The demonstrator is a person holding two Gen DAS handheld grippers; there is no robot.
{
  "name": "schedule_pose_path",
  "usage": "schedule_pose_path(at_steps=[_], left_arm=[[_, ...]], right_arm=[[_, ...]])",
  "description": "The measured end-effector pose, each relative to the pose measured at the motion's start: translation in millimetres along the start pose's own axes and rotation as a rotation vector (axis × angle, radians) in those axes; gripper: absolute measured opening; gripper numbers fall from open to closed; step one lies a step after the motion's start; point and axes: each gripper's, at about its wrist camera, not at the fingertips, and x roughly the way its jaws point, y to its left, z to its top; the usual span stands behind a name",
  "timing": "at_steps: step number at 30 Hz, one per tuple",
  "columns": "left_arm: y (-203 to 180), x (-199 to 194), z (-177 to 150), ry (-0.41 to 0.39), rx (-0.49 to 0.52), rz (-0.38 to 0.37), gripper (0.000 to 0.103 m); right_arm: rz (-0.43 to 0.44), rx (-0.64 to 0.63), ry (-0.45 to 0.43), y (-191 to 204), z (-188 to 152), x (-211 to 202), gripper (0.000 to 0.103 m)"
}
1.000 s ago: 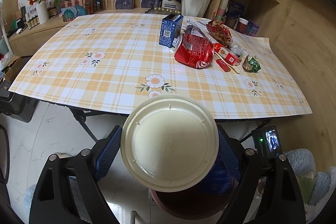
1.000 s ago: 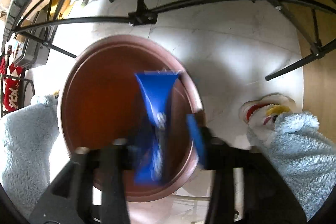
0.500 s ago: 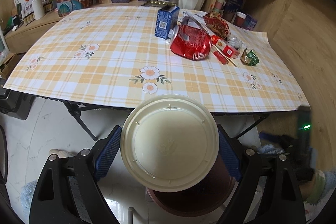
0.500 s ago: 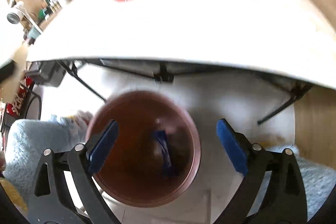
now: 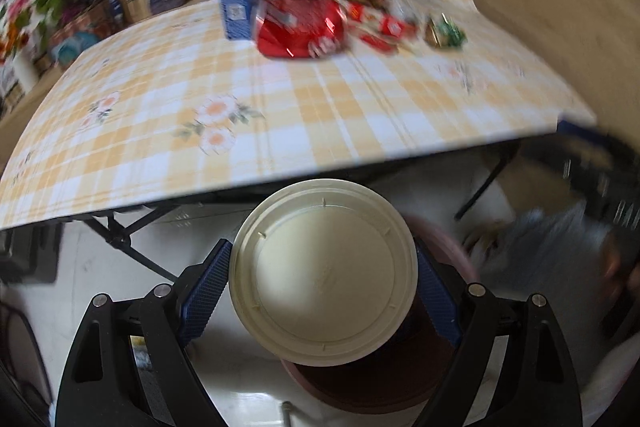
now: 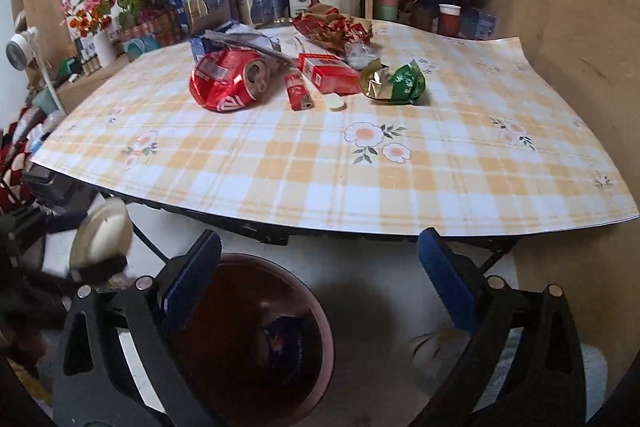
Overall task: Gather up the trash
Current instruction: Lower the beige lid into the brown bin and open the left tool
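Gripping a cream lid (image 5: pixel 323 273), left gripper (image 5: pixel 322 291) hovers over the bin (image 5: pixel 372 383).

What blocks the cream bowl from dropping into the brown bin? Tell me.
Nothing visible. The cream bowl, clamped in the left gripper, hangs above the brown bin, overlapping its open mouth; only a blue wrapper lies inside.
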Motion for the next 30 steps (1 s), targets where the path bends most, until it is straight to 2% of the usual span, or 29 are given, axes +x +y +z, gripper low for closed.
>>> schedule_pose_path(at_steps=[4, 9, 16, 18, 22, 30], left_arm=[[-9.1, 25.3, -22.9, 0.102, 0.03, -0.057, 0.085], [0.4, 32.3, -22.8, 0.132, -0.005, -0.098, 0.086], [4.4, 29.3, -20.5, 0.12, -0.042, -0.127, 0.088], [4.6, 28.3, -20.8, 0.119, -0.051, -0.137, 0.094], [3.7, 24.9, -20.1, 0.108, -0.059, -0.145, 0.095], [13.2, 19.3, -17.9, 0.075, -0.108, -0.106, 0.095]], right_arm=[[-0.028, -0.017, -0.001, 5.0, -4.9, 0.7, 0.097], [-0.035, -0.008, 0.021, 6.1, -7.7, 5.4, 0.097], [-0.03, 0.006, 0.029, 5.6, -8.3, 7.4, 0.097], [-0.029, 0.013, 0.035, 5.3, -8.9, 9.0, 0.097], [-0.026, 0.018, 0.044, 5.0, -9.1, 10.4, 0.097], [-0.024, 0.033, 0.05, -0.3, -8.6, 11.8, 0.097]])
